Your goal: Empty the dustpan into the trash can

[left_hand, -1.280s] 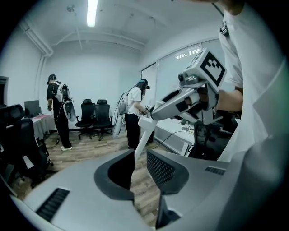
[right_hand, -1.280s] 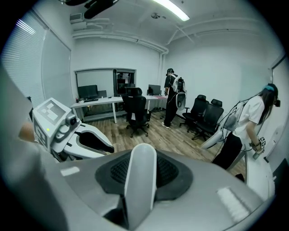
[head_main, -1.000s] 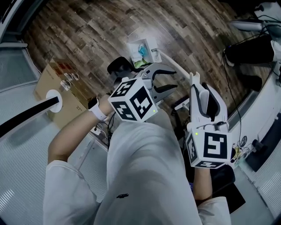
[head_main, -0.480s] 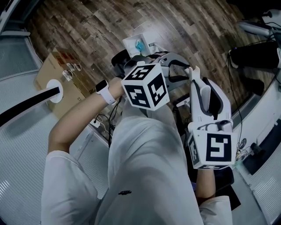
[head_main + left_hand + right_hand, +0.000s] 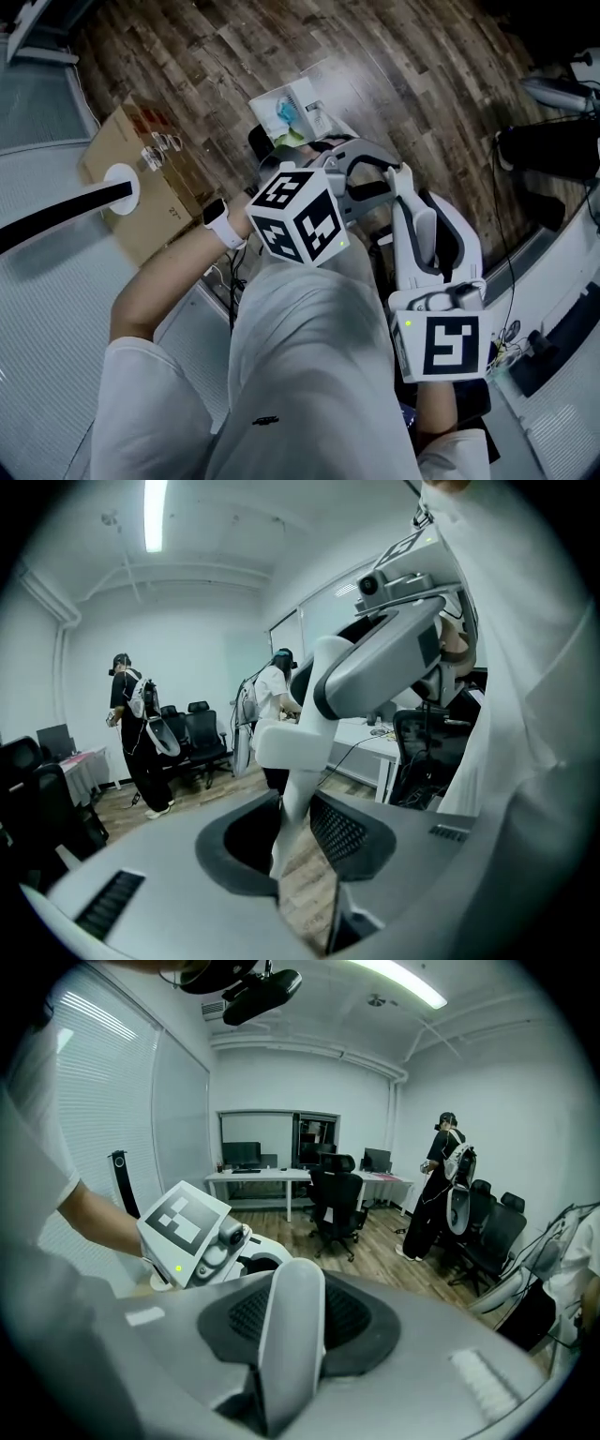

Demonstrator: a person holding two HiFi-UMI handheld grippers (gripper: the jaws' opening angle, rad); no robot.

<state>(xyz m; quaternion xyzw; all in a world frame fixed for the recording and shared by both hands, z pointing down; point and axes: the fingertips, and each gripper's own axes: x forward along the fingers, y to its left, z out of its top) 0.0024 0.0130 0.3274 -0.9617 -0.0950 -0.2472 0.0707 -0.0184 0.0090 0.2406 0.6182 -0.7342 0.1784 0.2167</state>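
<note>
The room is an office with a dark wooden plank floor (image 5: 187,75). A cardboard box (image 5: 141,178) lies at the left, and desks and office chairs (image 5: 333,1199) stand along the far wall, where a person (image 5: 436,1194) stands.

In the head view the dustpan (image 5: 286,111) shows as a white open pan with blue and green scraps inside. It lies just beyond the two grippers, above and to the left of them in that picture. Whether it rests on the boards or hangs clear of them cannot be told.

Its white handle (image 5: 295,1288) rises toward the person, and both tools are on it. The right gripper (image 5: 292,1354) is clenched on the handle, which stands upright in the middle of its jaws.

The left gripper (image 5: 305,855) sits further along the handle, on the pan's side (its marker cube shows just left of the right gripper in the head view). Its jaws have just been closing with the thin handle between them. The handle lies against one pad, while a strip of floor shows between it and the other, so this grip is not yet tight.
</note>
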